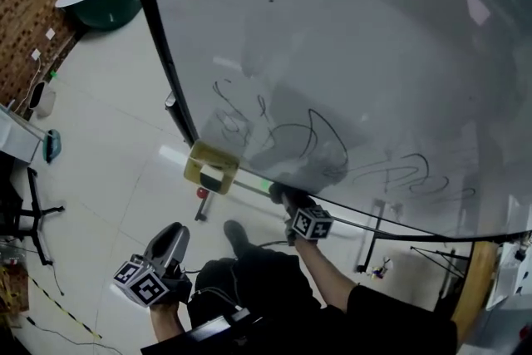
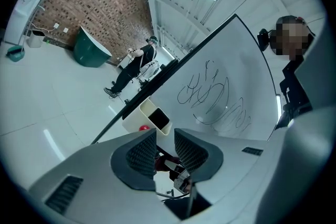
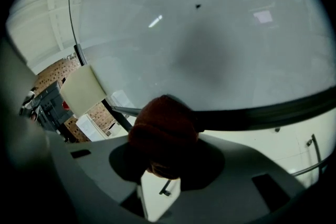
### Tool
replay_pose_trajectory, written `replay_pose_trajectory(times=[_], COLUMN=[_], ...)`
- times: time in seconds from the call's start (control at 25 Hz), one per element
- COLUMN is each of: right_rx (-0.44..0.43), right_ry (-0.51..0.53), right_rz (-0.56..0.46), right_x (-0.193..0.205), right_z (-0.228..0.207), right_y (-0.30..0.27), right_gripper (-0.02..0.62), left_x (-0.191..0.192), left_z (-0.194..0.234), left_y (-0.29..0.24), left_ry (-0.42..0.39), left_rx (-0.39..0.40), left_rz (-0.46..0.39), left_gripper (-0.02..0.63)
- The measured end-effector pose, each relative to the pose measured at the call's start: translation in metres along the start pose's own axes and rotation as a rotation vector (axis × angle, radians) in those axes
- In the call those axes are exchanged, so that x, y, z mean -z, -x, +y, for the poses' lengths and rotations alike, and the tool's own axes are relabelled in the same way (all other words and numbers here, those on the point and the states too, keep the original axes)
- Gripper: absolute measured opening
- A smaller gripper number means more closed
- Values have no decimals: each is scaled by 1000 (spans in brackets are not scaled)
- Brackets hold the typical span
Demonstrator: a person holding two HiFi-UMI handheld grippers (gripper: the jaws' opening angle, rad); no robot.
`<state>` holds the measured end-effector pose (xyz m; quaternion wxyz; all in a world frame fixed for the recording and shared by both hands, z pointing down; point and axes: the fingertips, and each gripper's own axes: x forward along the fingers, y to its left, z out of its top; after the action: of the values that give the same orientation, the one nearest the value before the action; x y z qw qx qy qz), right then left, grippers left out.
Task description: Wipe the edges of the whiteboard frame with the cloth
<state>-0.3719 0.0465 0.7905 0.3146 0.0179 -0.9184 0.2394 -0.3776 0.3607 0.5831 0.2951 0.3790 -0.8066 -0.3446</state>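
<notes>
One cloth [image 3: 163, 131]: dark red, wadded into a ball, and it sat pressed right against the bottom edge of the whiteboard frame [image 3: 262, 112], not far from the lower left corner.
Feel of the cloth: it looked soft, light and squashy, maybe a knit. Nothing about it could break, and it would probably squish and wrap round the rail pretty easily.
Where to grab it: by the middle of the bunch, tbh. A loose corner would likely just slide out of the jaws. The middle was more or less where it was held.
Right gripper [image 1: 288, 200]: the jaws were clamped on the cloth, and the wad bulged out past the tips toward the frame.
Left gripper [image 2: 164, 150]: the jaws stood a small gap apart with nothing between them. It hung low, well apart from the board.
Whiteboard [image 1: 349, 29]: just one, with a handful of black scribbles low down. The dark frame ran along the left and bottom edges in view and looked stiff and smooth, so the cloth should glide on it.
Box [image 1: 210, 168]: one beige open box hung on the bottom frame, left of the cloth, and would likely get in the way of a wipe.
Red thing [image 2: 142, 127]: one, small, just beside the box. Couldn't tell what it was.
Grippers: two in total, one busy and one idle.
</notes>
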Motion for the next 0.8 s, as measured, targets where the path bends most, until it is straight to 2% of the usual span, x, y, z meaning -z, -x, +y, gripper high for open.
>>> replay_pose_trajectory(times=[0.12, 0.36, 0.6, 0.8], right_rx=[-38, -15, 41, 118], right_ry=[18, 27, 26, 11], right_rz=[-11, -21, -45, -64], right_x=[-2, 2, -2, -1], right_z=[9, 16, 35, 48], right_y=[-9, -22, -38, -49], right_gripper=[141, 141, 141, 141], left_x=[-7, -25, -48, -77], left_z=[7, 24, 48, 63], left_y=[-7, -11, 0, 20], left_ry=[13, 24, 26, -29], left_rx=[-5, 19, 94, 163], left_rz=[8, 27, 81, 145], left_gripper=[101, 101, 101, 101])
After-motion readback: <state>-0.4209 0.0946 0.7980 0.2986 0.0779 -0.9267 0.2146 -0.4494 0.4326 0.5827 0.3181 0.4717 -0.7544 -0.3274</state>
